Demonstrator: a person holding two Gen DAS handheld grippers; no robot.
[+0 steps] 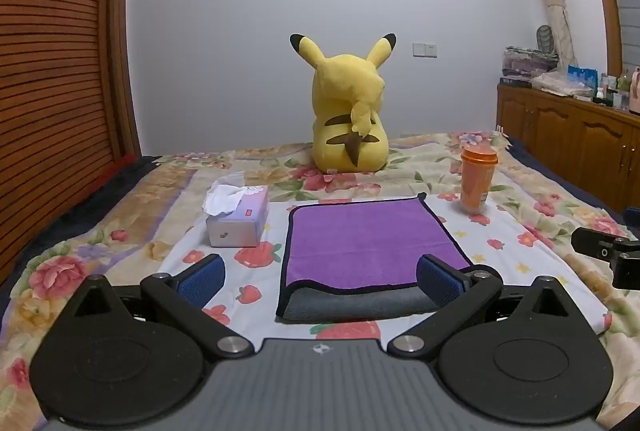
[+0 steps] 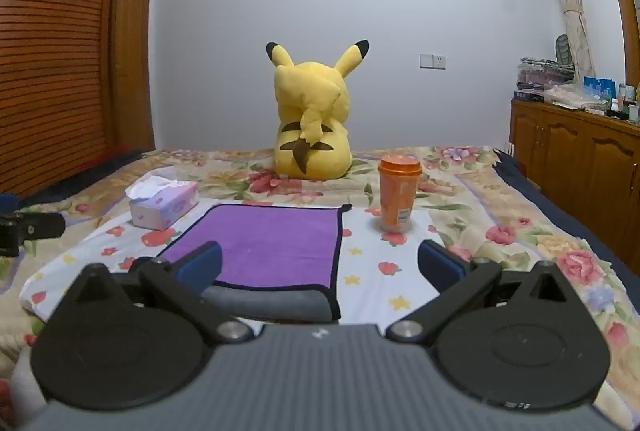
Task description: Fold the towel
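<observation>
Slippage of the purple microfibre towel with black trim [image 1: 360, 243], folded at lower centre, is risked if only one layer is pinched by the wide-open, empty left gripper [image 1: 320, 281] and right gripper [image 2: 320, 267].

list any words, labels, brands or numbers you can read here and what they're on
No text can be read in either view.
Tissue box: a small red label and faint print, too blurred to read.
Orange cup: a white label low on its side, too small to read.
Left gripper: a small white emblem on its grey body, no letters.
Boxes on the cabinet: print too small.
</observation>
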